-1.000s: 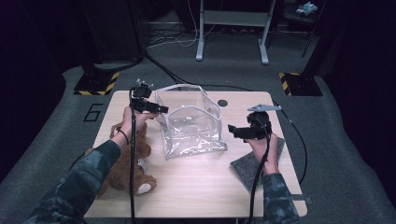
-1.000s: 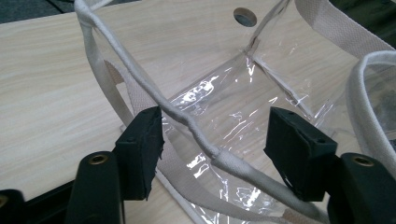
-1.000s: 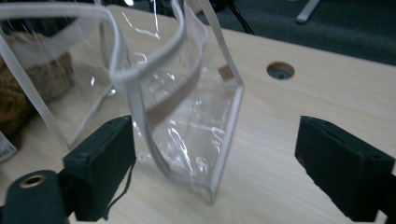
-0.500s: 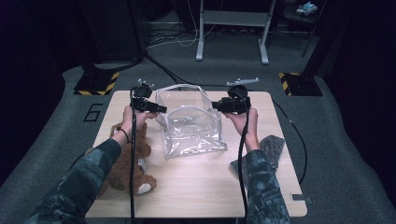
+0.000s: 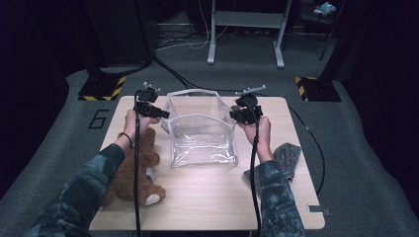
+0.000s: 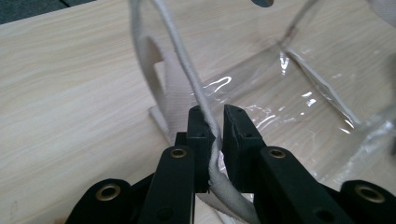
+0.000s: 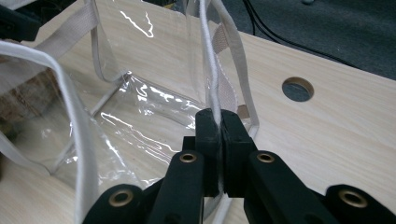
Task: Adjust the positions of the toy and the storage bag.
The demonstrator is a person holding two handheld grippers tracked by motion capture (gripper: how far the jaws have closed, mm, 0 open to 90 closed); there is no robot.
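A clear plastic bag (image 5: 201,129) is held open at the middle of a pale wood-grain table (image 5: 217,197), gripped on both sides. Going left to right in the high view: at 8 o'clock from the bag a brown plush teddy bear (image 5: 134,173) lies on the tabletop, partly covered by the left forearm, which is clad in a camouflage-patterned sleeve and stretched forward from the bottom edge. The left gripper (image 5: 157,113) is held level at the bag's 9 o'clock rim, pointing inward. In the left gripper view its black jaws have just been closing and are clamped on the bag's white woven rim binding (image 6: 205,116), which runs up between them in a curved line.

The bag stands as a boxy, glossy, see-through shape with soft creased walls and flat webbing handles (image 7: 231,70). At its 3 o'clock rim the right gripper (image 5: 236,114) is held level by an outstretched right hand (image 5: 261,133). Its jaws have just been closing and are pressed together on the white binding. At 4 o'clock from the bag a grey knitted cloth (image 5: 286,158) lies crumpled beside the right sleeve.
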